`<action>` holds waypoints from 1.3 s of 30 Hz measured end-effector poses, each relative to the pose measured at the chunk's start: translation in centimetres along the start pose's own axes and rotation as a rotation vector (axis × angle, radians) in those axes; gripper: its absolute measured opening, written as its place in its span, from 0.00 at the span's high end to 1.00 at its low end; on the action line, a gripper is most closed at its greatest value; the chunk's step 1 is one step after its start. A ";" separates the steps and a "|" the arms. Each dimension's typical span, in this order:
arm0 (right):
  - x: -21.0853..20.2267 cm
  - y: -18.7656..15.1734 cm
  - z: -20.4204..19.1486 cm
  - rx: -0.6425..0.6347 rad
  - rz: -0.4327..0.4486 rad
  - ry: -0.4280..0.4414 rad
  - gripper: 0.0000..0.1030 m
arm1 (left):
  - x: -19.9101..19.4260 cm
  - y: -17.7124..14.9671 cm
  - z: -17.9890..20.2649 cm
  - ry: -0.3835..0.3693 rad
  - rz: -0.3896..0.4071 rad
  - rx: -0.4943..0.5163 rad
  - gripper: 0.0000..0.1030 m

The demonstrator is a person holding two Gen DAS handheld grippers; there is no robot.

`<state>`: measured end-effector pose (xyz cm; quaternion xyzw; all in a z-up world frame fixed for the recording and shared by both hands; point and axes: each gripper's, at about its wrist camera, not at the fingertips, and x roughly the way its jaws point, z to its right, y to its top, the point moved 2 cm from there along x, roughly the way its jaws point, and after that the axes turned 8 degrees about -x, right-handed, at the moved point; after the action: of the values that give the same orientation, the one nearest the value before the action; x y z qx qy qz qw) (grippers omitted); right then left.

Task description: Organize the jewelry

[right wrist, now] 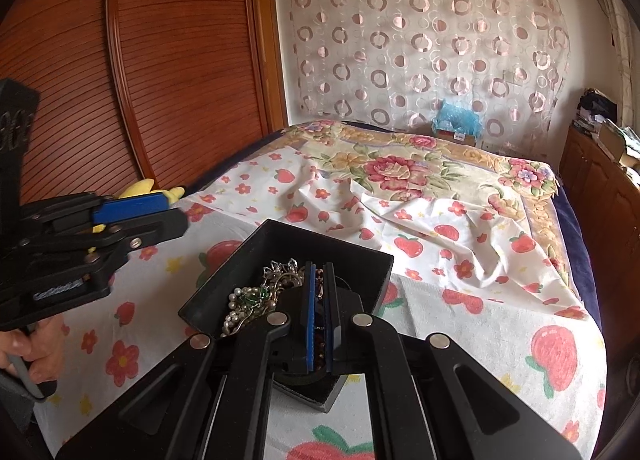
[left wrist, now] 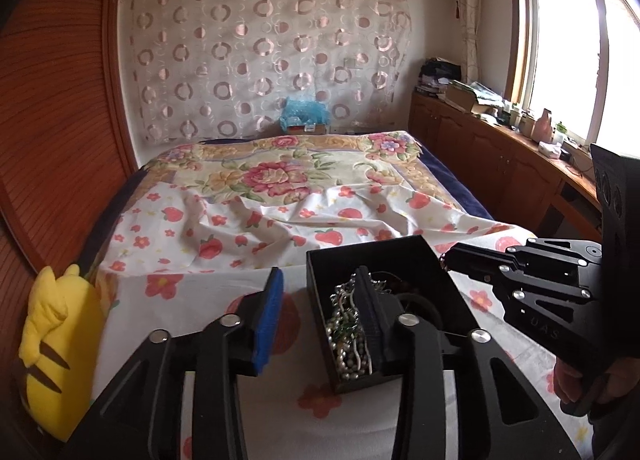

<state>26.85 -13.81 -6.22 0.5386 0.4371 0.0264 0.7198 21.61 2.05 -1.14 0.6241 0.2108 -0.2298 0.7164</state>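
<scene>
We found the right gripper point(right wrist: 319, 316) with its blue-padded fingers point(right wrist: 308, 320) drawn nearly together, reaching down into the black box point(right wrist: 376, 264). A reddish-brown beaded piece point(right wrist: 319, 340) showed in the narrow gap between the pads; we judged the fingers clamped on it, though most of it was hidden. In the left wrist view the same gripper point(left wrist: 450, 258) entered from the right, its tips over the far right corner of the box point(left wrist: 320, 280).

The left gripper point(left wrist: 320, 316) stood with its fingers wide apart. Its left finger point(left wrist: 268, 324) lay outside the box, left of its wall; its right finger point(left wrist: 370, 312) sat over the contents. We could not tell whether either touched the box.

The jewelry point(left wrist: 348, 332) lay tangled in the left part of the box: pearl strands, silver chain and a green-stoned piece point(right wrist: 256, 296).

The box rested on the strawberry-print sheet point(left wrist: 248, 220) at the near end of the bed. A floral blanket point(left wrist: 280, 168) covered the far end. A yellow plush toy point(left wrist: 60, 340) sat at the near left, against the wooden slatted wardrobe point(left wrist: 52, 100).
</scene>
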 end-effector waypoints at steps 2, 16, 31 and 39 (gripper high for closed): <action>-0.2 -0.1 0.1 0.010 0.005 -0.009 0.74 | -0.6 -0.4 -0.2 0.013 0.003 -0.004 0.61; -5.4 -2.0 -0.7 0.056 0.063 -0.129 0.24 | -5.3 -3.2 -1.2 0.086 0.052 -0.021 0.08; -15.2 -6.5 -3.2 0.135 0.165 -0.239 0.02 | -11.1 -6.5 0.7 0.110 0.109 -0.009 0.08; -16.7 -6.8 -3.6 0.147 0.192 -0.265 0.03 | -12.5 -7.2 1.3 0.088 0.123 -0.010 0.08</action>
<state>11.31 -22.42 -1.74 0.6277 0.2857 -0.0085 0.7241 7.29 0.73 0.72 0.6419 0.2045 -0.1565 0.7223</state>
